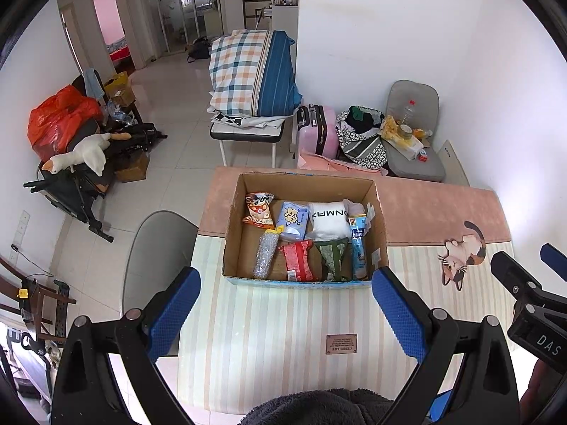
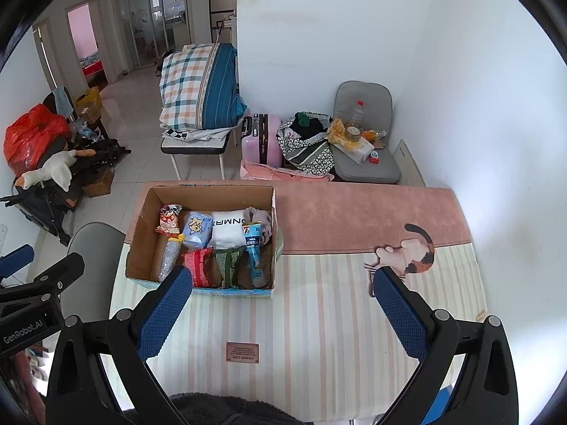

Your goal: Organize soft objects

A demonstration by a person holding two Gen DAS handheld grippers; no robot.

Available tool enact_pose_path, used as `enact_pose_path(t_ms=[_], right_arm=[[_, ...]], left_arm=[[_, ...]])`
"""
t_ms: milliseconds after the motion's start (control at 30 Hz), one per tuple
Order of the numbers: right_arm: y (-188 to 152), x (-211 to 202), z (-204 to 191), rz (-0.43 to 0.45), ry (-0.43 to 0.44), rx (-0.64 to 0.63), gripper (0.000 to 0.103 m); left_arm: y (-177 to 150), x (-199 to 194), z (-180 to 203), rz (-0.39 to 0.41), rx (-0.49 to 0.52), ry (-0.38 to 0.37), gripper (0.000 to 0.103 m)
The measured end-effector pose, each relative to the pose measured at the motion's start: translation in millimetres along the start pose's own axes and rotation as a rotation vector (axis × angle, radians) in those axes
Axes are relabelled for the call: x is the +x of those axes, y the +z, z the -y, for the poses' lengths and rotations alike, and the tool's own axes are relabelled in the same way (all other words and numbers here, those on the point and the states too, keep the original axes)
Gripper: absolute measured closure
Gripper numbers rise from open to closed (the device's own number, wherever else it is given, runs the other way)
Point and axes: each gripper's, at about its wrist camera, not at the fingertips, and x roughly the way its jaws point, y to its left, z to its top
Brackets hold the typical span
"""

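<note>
An open cardboard box (image 1: 304,182) stands on the striped table mat (image 1: 283,326). It holds snack packets, a blue tissue pack (image 1: 293,220), a folded white cloth (image 1: 329,220), a red packet (image 1: 300,260), a green packet (image 1: 333,256) and a clear bottle (image 1: 265,255). The box (image 2: 149,233) also shows in the right wrist view. My left gripper (image 1: 285,313) is open and empty, above the mat in front of the box. My right gripper (image 2: 283,313) is open and empty, to the right of the box front.
A grey chair (image 1: 156,251) stands left of the table. Beyond the table are a pink suitcase (image 1: 319,131), a patterned bag (image 1: 361,138), a cluttered grey chair (image 1: 414,141) and a bench with a plaid pillow (image 1: 248,74). A white wall is on the right.
</note>
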Motion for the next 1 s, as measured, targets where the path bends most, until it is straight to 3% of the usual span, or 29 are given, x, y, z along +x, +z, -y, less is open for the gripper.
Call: enact_pose_path(t_ms=[1000], right_arm=[[3.2,-3.8,-0.8,0.015,-0.021,0.002,0.0]], left_arm=[[4.2,-2.1,1.4,0.0,0.003,-0.004,0.004]])
